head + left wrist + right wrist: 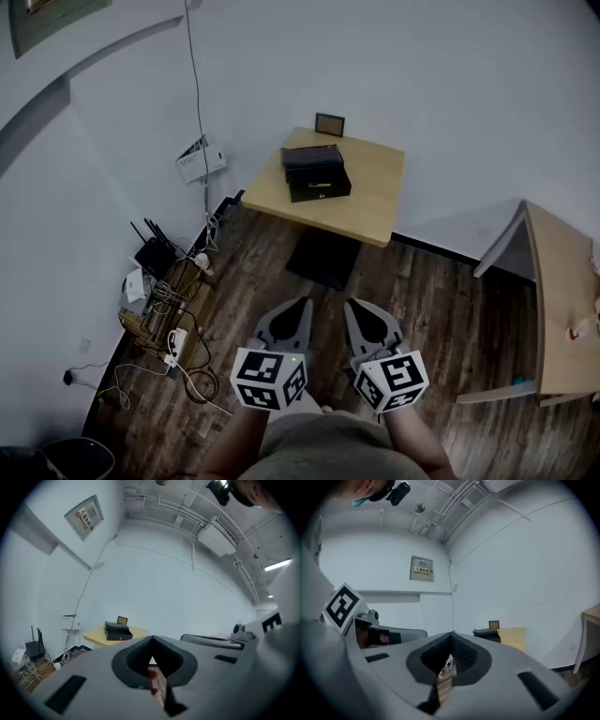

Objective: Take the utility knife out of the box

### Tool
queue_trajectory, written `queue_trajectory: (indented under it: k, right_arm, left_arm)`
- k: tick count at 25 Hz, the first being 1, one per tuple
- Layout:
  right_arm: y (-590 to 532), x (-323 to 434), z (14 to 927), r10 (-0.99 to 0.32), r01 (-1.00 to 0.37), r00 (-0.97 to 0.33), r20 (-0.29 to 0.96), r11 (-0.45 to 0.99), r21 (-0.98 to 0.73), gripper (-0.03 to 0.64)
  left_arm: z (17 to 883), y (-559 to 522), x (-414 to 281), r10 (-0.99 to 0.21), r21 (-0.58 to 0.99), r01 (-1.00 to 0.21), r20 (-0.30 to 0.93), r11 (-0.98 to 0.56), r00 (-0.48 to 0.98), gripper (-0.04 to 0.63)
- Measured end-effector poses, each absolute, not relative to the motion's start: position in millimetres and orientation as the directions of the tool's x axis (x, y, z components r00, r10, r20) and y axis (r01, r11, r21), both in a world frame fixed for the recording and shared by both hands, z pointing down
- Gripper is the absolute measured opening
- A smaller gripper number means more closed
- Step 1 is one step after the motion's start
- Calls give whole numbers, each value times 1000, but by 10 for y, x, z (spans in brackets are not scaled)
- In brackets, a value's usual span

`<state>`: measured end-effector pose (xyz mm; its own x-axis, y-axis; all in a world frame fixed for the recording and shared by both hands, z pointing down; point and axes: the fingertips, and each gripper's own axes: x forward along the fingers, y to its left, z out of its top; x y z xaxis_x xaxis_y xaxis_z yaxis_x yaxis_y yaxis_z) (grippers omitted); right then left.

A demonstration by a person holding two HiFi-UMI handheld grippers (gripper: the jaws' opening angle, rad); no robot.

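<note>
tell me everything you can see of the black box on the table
The black box is a low rectangular case, dark and matte, with a lid on top that looks slightly offset from the base; whether it is fully shut cannot be told. A small pale spot, perhaps a catch, shows on its front face. It lies flat on the light wooden table, toward the wall side, with a small frame standing just behind it. Nothing but the table appears to touch it.

White walls (422,75), dark wood floor (422,309), 2 pale tables (375,183), prob. router (150,255)
</note>
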<state>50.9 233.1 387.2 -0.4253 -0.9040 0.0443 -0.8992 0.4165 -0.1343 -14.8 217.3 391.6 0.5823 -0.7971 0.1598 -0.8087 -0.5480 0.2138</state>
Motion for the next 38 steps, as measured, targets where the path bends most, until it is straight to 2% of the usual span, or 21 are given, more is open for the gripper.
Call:
queue_trajectory:
  k: [13,22,38]
  right_arm:
    - [2483,581,3866,-897,-890,-439,54,426,-160,0]
    - [2265,512,4005,-867,-863,-487,106,459,-209,0]
    - [440,284,4075,-847,-851,-512,138,479,-216,0]
  left_arm:
    - [3937,2310,-86,-813,207,-826,165,-524,558,3]
    - [4097,2043,-92,-800,277,-812,188,-513,570,3]
    - [4206,305,-202,-765,300,-790,224,-535,604,3]
